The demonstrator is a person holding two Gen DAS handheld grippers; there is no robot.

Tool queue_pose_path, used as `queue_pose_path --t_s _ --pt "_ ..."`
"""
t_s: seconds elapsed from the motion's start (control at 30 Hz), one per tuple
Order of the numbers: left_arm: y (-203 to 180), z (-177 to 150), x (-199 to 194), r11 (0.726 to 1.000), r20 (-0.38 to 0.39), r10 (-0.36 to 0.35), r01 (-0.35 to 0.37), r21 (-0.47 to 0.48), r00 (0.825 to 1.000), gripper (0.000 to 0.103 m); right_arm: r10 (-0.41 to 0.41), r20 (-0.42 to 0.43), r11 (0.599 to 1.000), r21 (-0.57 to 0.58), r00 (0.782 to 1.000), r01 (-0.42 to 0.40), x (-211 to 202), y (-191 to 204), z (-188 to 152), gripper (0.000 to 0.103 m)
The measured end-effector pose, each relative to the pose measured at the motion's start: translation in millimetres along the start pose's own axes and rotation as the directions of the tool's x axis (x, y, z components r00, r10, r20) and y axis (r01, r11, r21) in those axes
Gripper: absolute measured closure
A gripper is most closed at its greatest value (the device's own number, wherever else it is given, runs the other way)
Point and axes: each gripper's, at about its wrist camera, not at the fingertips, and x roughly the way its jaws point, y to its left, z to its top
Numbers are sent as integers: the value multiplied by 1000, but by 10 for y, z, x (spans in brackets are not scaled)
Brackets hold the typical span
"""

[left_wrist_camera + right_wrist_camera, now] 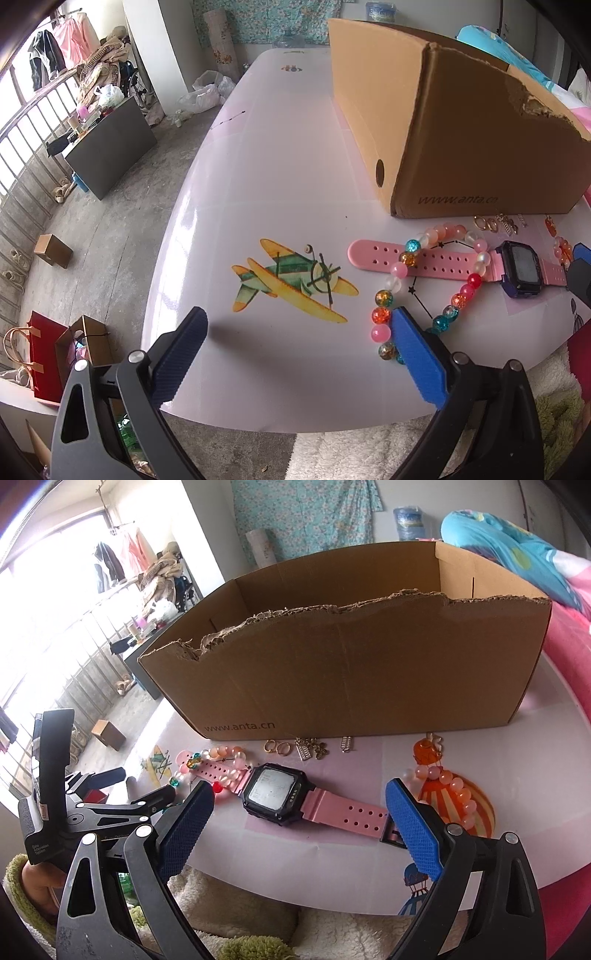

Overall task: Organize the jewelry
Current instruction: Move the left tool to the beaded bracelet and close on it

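Your right gripper [299, 821] hangs with jaws spread wide and nothing between them; the pink watch [275, 794] lies just ahead of its fingertips, long axis crosswise to the fingers, its perforated rubbery strap reaching past the right pad. Your left gripper [299, 339] is likewise spread and empty, with the beaded bracelet [424, 288], a loop of glossy round beads, touching or passing under its right pad and draped over the strap. Small gold rings [277, 746] and the torn corrugated cardboard box [351, 672] lie beyond. The right gripper is probably nearer the watch.
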Motion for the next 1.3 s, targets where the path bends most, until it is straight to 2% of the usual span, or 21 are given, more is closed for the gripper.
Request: queue_pose_path --t_s 0.23,0.37,0.53,0.63,0.8,0.93,1.1,1.3 --pt "-22 -35 -95 999 25 -49 49 2 999 17 24 12 999 -29 1000 -24 -32 74 -16 16" --pt "-10 -23 -164 995 57 -98 98 -1 994 22 47 10 999 -28 999 -46 -35 97 -29 24" --pt "-15 -9 -196 989 72 -147 148 -7 986 32 81 15 996 -37 997 -81 -52 142 -10 33" --pt "-40 -9 -214 985 88 -169 170 -3 982 37 101 -5 992 -69 995 -102 -14 212 21 41" --pt "-85 -67 -218 981 105 -193 191 23 976 47 142 -73 980 -130 987 -151 169 443 97 61" --pt "-104 -60 -169 974 102 -227 224 34 969 57 117 -110 979 -157 987 -133 338 563 167 67" --pt "-162 -25 -134 973 116 -223 214 87 968 65 33 -144 978 -201 989 -62 520 650 268 73" --pt "-246 -10 -108 968 115 -215 196 155 970 70 -23 -227 958 -284 974 -44 719 798 291 77"
